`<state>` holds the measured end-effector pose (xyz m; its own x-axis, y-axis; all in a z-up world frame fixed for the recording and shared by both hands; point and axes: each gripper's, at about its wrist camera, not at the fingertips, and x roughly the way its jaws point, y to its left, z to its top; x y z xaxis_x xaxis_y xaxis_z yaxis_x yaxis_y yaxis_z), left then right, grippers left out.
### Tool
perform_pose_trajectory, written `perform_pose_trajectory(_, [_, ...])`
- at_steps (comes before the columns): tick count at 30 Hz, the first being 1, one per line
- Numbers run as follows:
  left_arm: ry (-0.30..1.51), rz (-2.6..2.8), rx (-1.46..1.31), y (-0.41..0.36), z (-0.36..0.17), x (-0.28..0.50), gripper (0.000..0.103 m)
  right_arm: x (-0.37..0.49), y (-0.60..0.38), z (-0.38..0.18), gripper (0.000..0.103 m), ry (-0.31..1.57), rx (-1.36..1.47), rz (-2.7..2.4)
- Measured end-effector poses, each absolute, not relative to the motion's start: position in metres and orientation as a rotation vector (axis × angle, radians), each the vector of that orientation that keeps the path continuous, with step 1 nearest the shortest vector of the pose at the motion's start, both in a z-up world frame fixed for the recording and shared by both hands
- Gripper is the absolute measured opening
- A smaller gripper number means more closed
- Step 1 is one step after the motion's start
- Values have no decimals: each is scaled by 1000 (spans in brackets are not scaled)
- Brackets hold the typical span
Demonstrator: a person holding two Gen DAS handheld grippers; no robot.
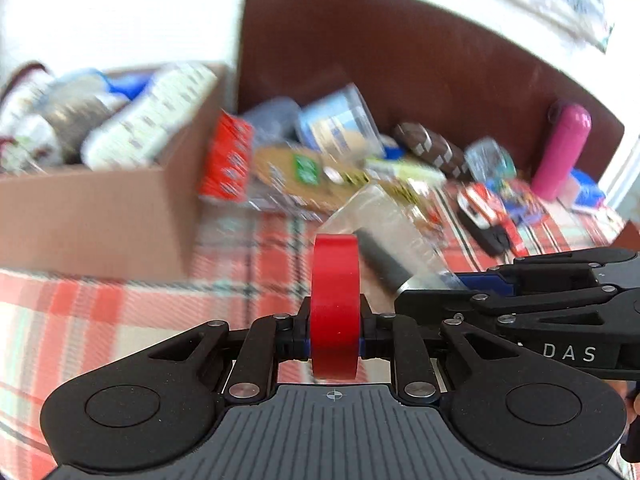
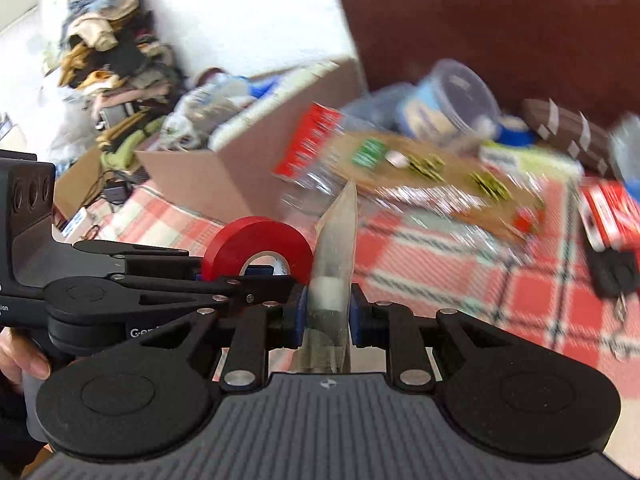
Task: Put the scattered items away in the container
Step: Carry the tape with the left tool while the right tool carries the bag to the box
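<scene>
My left gripper point(image 1: 334, 334) is shut on a red tape roll point(image 1: 335, 304), held on edge above the plaid cloth. The roll also shows in the right wrist view point(image 2: 256, 250). My right gripper point(image 2: 329, 312) is shut on a clear flat plastic case point(image 2: 334, 256) with a dark item inside; the case also shows in the left wrist view point(image 1: 392, 236), just right of the roll. The cardboard box point(image 1: 100, 208) stands at the left, filled with packets and bottles. It shows in the right wrist view point(image 2: 224, 168) too.
Scattered items lie along the brown backrest point(image 1: 400, 48): a red carton point(image 1: 228, 160), a clear tub point(image 1: 340, 120), a cork board point(image 1: 304, 176), a brown patterned pouch point(image 1: 432, 148), a pink bottle point(image 1: 560, 152), a black key fob point(image 1: 484, 228). A clothes pile point(image 2: 116, 64) is beyond the box.
</scene>
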<state>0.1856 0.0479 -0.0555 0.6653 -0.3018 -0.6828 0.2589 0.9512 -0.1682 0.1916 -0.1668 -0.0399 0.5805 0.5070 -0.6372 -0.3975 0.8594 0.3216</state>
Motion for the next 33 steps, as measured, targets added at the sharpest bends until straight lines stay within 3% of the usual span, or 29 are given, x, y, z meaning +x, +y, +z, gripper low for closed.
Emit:
perform_pose_trajectory(14, [648,-168,-92,150,29,251,16,276,-65,43,24,686,113,623])
perform_pose_trajectory(23, [605,-129,-102,192,50,325,16,361,-41,41,24,673,265,597])
perform_pose_trajectory(33, [641,-55,-103,233,28,379,19,421,7,22,25,686,272,608])
